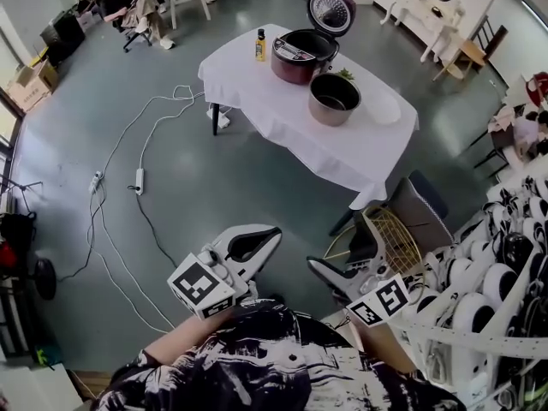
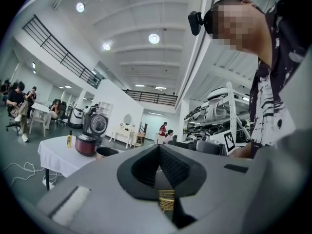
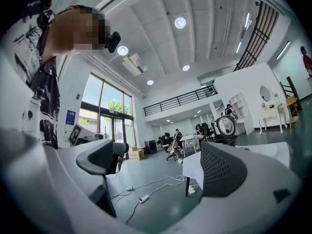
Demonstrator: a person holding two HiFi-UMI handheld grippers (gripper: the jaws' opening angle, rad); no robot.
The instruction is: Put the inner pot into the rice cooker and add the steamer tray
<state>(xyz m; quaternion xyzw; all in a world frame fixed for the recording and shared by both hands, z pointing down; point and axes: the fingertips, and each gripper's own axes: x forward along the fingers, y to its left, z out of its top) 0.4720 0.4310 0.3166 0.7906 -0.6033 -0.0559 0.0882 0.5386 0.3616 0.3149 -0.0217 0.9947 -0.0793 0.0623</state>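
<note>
At the counter's (image 1: pixel 282 122) middle, well apart from both your grippers, the pot (image 1: pixel 334 98) sits just beside the open cooker (image 1: pixel 301 56). Your left gripper (image 2: pixel 159 150) is closed and empty; your right gripper (image 3: pixel 161 162) stands apart.

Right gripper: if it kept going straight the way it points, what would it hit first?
Probably nothing nearby. The right gripper is open, and straight ahead is open floor crossed by white cables. The white-clothed table stands just right of that line; seated people are far beyond. Depth is hard to judge.

Rice cooker (image 1: pixel 301 56) open, inner pot (image 1: pixel 334 98) beside — upright
</note>
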